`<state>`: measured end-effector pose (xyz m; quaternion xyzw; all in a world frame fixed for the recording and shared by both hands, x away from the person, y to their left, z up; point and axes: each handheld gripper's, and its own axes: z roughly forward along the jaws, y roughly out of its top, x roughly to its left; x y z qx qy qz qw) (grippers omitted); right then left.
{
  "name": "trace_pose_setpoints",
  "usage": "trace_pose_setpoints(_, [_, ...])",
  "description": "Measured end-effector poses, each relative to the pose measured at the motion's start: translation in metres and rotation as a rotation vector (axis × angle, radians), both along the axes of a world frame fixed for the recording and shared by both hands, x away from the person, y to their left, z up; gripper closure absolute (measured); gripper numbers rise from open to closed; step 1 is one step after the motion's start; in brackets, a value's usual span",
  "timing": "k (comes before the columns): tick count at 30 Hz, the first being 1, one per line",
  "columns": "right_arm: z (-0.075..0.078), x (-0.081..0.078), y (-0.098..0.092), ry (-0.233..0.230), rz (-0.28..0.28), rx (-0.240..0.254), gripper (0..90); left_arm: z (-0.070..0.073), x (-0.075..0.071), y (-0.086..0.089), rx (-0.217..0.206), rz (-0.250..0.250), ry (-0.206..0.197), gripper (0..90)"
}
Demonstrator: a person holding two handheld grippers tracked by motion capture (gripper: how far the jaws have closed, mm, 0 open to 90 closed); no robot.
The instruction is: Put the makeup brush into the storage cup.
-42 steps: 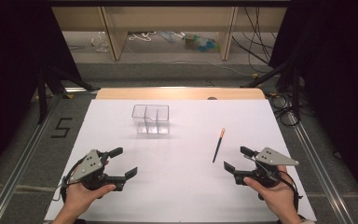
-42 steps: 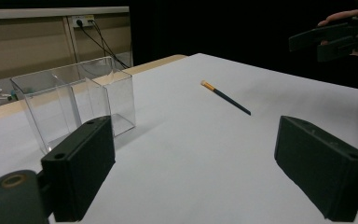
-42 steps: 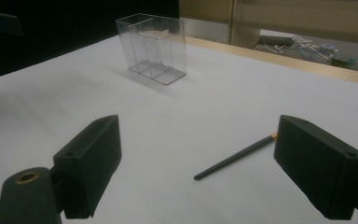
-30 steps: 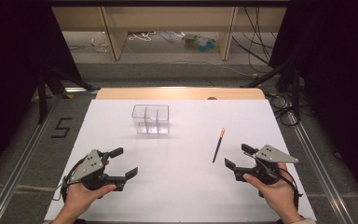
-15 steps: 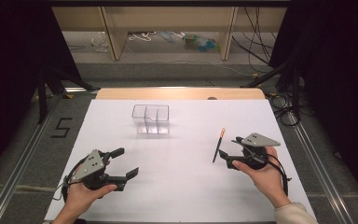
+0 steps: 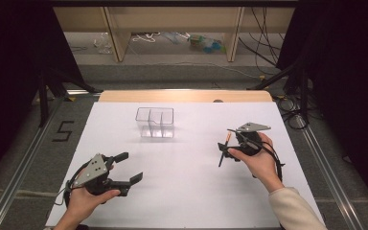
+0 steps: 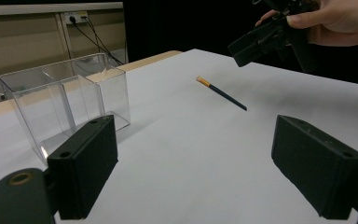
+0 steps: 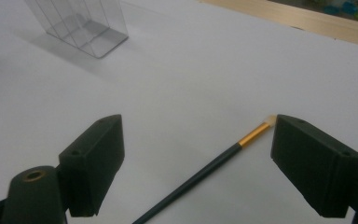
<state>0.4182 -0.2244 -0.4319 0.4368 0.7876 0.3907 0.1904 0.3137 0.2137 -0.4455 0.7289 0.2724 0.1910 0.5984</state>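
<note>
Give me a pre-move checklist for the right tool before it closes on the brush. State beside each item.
1. Right tool open: ok, its jaws stand wide apart.
2. Brush between the jaws: ok, the handle runs through the gap in the right gripper view.
3. Brush lying flat and free on the table: ok, nothing touches it.
4. Jaws down at brush height: cannot tell, the high view suggests the tool hangs just above it.
5. Clear container upright with open compartments: ok, it stands apart from the brush.
6. Left tool out of the way: ok, open and held near the table's near left side.
</note>
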Motion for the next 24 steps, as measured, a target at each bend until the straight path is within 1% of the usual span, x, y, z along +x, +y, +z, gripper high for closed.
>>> trace_pose_setpoints(1, [-0.001, 0.006, 0.001, 0.007, 0.003, -0.009, 18.2, 0.0, 0.0, 0.0, 0.0, 0.0, 0.0, 14.2])
trace_pose_setpoints(3, [-0.003, 0.009, 0.002, 0.04, -0.015, -0.024, 18.2, 0.0, 0.0, 0.0, -0.001, 0.005, 0.005, 14.3])
trace_pose_setpoints(4, [-0.003, 0.013, 0.002, 0.036, 0.003, -0.035, 18.2, -0.001, 0.0, -0.001, -0.008, -0.002, 0.002, 14.3])
trace_pose_setpoints(5, [-0.002, 0.012, 0.005, 0.087, -0.03, -0.027, 18.2, 0.0, 0.0, -0.001, 0.001, 0.002, 0.006, 14.4])
trace_pose_setpoints(6, [-0.003, 0.014, 0.006, 0.098, -0.032, -0.037, 18.2, 0.0, 0.0, -0.001, -0.001, 0.004, 0.006, 14.4])
trace_pose_setpoints(7, [-0.004, 0.017, 0.006, 0.099, -0.021, -0.049, 18.2, 0.0, 0.0, -0.001, 0.001, 0.003, 0.006, 14.5])
trace_pose_setpoints(8, [-0.004, 0.017, 0.006, 0.099, -0.021, -0.049, 18.2, 0.0, 0.0, -0.001, 0.002, 0.004, 0.007, 14.5])
trace_pose_setpoints(9, [-0.005, 0.021, 0.009, 0.12, -0.021, -0.06, 18.1, 0.0, 0.0, -0.001, 0.0, 0.003, 0.007, 14.5])
trace_pose_setpoints(11, [-0.006, 0.022, 0.009, 0.127, -0.015, -0.069, 18.1, 0.0, 0.0, -0.001, 0.0, 0.003, 0.007, 14.6])
trace_pose_setpoints(12, [-0.005, 0.024, 0.01, 0.15, -0.009, -0.086, 18.1, 0.0, 0.0, -0.001, -0.001, 0.003, 0.008, 14.6])
trace_pose_setpoints(13, [-0.006, 0.024, 0.012, 0.162, -0.033, -0.088, 18.0, 0.0, 0.0, -0.001, -0.002, 0.002, 0.009, 14.6])
trace_pose_setpoints(14, [-0.007, 0.027, 0.015, 0.19, -0.036, -0.097, 17.8, -0.001, 0.0, -0.001, -0.002, 0.003, 0.011, 14.8])
trace_pose_setpoints(15, [-0.007, 0.027, 0.015, 0.19, -0.036, -0.097, 17.8, -0.001, 0.0, -0.001, 0.002, 0.001, 0.009, 14.8])
trace_pose_setpoints(16, [-0.007, 0.028, 0.016, 0.202, -0.048, -0.1, 17.7, -0.001, 0.0, -0.001, 0.002, 0.002, 0.01, 14.8])
trace_pose_setpoints(17, [-0.008, 0.03, 0.017, 0.217, -0.045, -0.103, 17.8, -0.001, -0.001, -0.001, -0.002, 0.003, 0.015, 14.8])
trace_pose_setpoints(18, [-0.008, 0.032, 0.019, 0.249, -0.061, -0.118, 17.8, -0.001, -0.001, -0.001, 0.002, 0.001, 0.014, 14.9])
trace_pose_setpoints(19, [-0.008, 0.033, 0.019, 0.262, -0.056, -0.121, 17.8, -0.001, -0.001, -0.001, 0.002, 0.001, 0.014, 14.9])
trace_pose_setpoints(20, [-0.008, 0.033, 0.019, 0.262, -0.056, -0.121, 17.8, -0.001, -0.001, -0.002, -0.003, 0.003, 0.02, 14.9])
trace_pose_setpoints(21, [-0.009, 0.036, 0.022, 0.293, -0.062, -0.121, 17.8, -0.001, -0.001, -0.002, -0.003, 0.002, 0.02, 14.9])
trace_pose_setpoints(22, [-0.009, 0.037, 0.023, 0.302, -0.062, -0.137, 17.8, -0.001, -0.001, -0.002, -0.004, 0.002, 0.02, 14.9])
trace_pose_setpoints(23, [-0.009, 0.037, 0.025, 0.333, -0.076, -0.135, 18.0, -0.001, -0.001, -0.002, -0.004, 0.001, 0.02, 14.9])
trace_pose_setpoints(24, [-0.009, 0.038, 0.026, 0.339, -0.072, -0.155, 18.2, -0.001, -0.001, -0.002, -0.001, -0.001, 0.017, 14.9])
